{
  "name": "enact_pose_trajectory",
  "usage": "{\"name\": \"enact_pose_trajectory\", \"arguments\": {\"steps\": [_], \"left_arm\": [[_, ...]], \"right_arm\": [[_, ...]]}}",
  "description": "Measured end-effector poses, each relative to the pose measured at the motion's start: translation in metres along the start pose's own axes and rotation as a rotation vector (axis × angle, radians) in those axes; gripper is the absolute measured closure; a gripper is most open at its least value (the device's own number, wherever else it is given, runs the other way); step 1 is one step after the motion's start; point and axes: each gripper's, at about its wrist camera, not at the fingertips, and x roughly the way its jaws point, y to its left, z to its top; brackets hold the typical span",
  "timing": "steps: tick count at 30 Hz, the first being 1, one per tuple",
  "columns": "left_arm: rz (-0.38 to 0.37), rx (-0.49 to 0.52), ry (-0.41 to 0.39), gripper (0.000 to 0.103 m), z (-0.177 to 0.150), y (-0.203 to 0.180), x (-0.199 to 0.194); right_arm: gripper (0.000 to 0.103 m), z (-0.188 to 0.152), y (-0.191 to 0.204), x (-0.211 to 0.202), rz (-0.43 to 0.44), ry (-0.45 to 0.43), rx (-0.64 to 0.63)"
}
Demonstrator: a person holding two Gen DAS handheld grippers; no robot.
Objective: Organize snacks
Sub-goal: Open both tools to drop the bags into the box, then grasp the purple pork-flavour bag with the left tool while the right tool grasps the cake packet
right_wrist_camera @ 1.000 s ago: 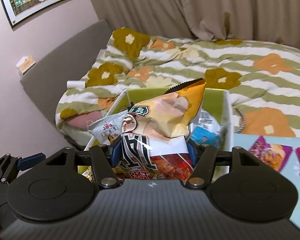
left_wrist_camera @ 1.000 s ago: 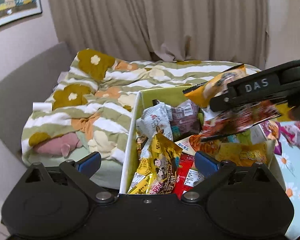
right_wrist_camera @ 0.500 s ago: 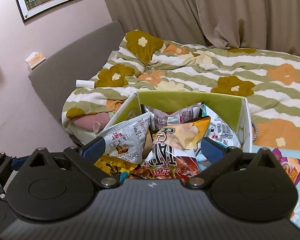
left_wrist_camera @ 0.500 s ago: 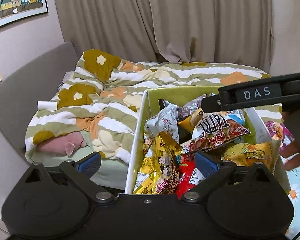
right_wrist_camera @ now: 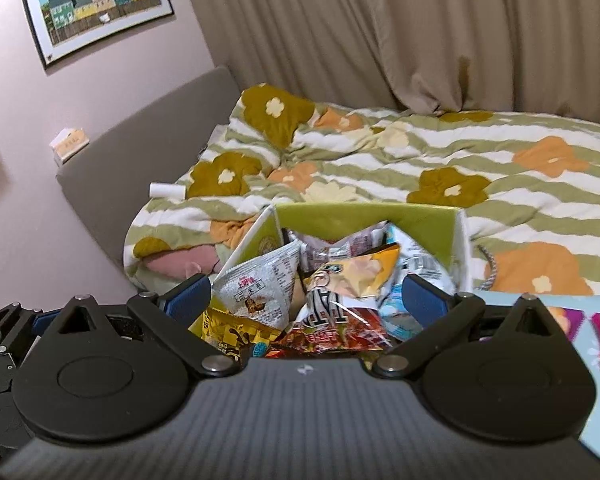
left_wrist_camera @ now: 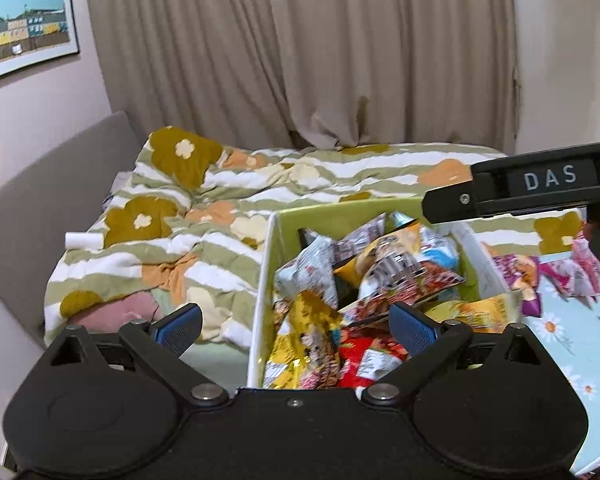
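right gripper (right_wrist_camera: pixel 306 294) hanging wide apart, empty, over green box (right_wrist_camera: pixel 364 216) | left gripper (left_wrist_camera: pixel 294 322) splayed, empty | loose pink packets (left_wrist_camera: pixel 556 276) lying rightward, probably nearer right hand

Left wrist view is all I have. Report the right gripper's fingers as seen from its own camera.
Observer: The right gripper is open, its fingers spread wide and gripping nothing; the orange-topped chip bag lies loose in the green box.
Operator: Check the bed to the right of that box.
Observer: A grey braided cord lies on the quilt, beside the box's right wall.
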Motion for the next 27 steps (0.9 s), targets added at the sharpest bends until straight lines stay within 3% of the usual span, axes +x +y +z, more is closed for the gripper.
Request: {"name": "enact_pose_trajectory", "arguments": {"steps": [12, 21, 27], "left_arm": [[-0.176, 0.104, -0.091, 0.002, 0.02, -0.052, -0.024], [-0.27, 0.18, -0.118, 0.002, 0.035, -0.123, -0.021], [-0.304, 0.212, -0.071, 0.002, 0.041, -0.18, 0.002]], "right_arm": [[0.0, -0.012, -0.037, -0.093, -0.192, -0.109, 0.075], [0.0, -0.031, -0.103, -0.149, -0.348, -0.14, 0.125], [0.0, -0.046, -0.162, -0.163, -0.424, -0.11, 0.164]]}}
